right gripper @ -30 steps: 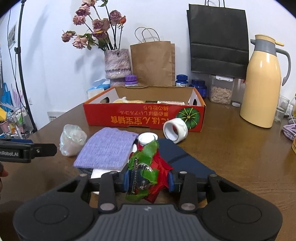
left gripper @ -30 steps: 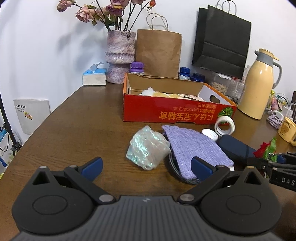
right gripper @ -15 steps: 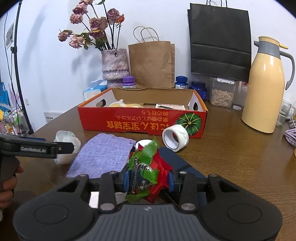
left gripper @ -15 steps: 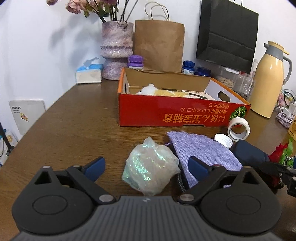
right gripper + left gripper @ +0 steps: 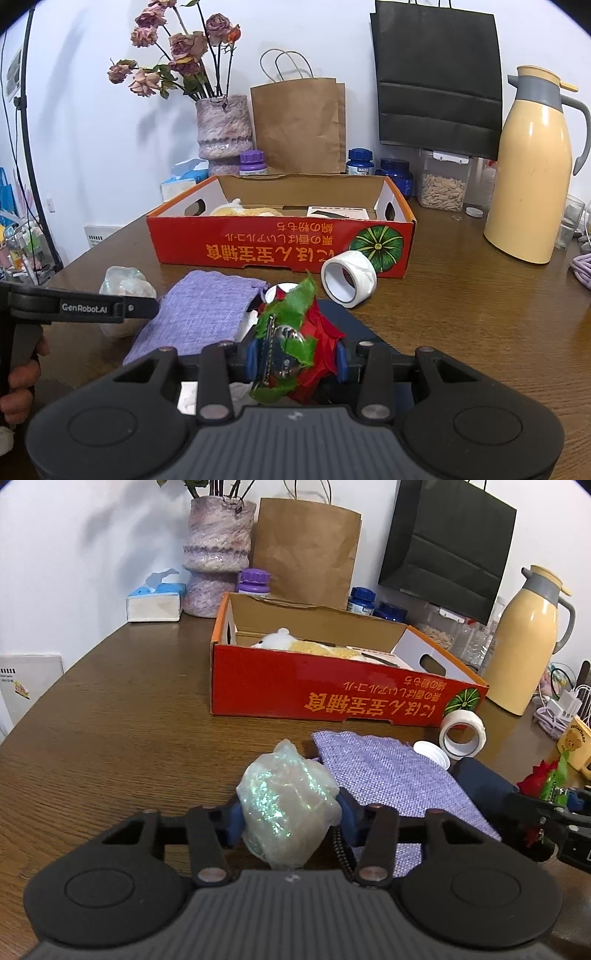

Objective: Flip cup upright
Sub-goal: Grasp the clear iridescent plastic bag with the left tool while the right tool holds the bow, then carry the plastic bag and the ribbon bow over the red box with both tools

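The cup (image 5: 288, 805) is a crinkled, iridescent translucent one, tipped over on the brown table (image 5: 129, 738) just left of a purple cloth (image 5: 388, 771). My left gripper (image 5: 288, 821) is shut on it, with a blue pad on each side of its body. In the right wrist view the cup (image 5: 123, 280) shows behind the left gripper's finger (image 5: 144, 306), low over the table. My right gripper (image 5: 295, 358) is shut on a red artificial flower (image 5: 319, 332) with green leaves, held above a dark blue case (image 5: 347, 321). A hand (image 5: 22, 373) holds the left gripper's handle.
A red cardboard box (image 5: 332, 694) stands behind the cloth. A white tape roll (image 5: 461, 734) and a white lid (image 5: 432, 751) lie near its right corner. Behind are a yellow thermos (image 5: 524, 646), a vase (image 5: 216, 554), a tissue box (image 5: 155, 602) and paper bags.
My left gripper moved forward around the cup and went from open to shut on it. The right gripper stayed shut on the flower and shifted only slightly.
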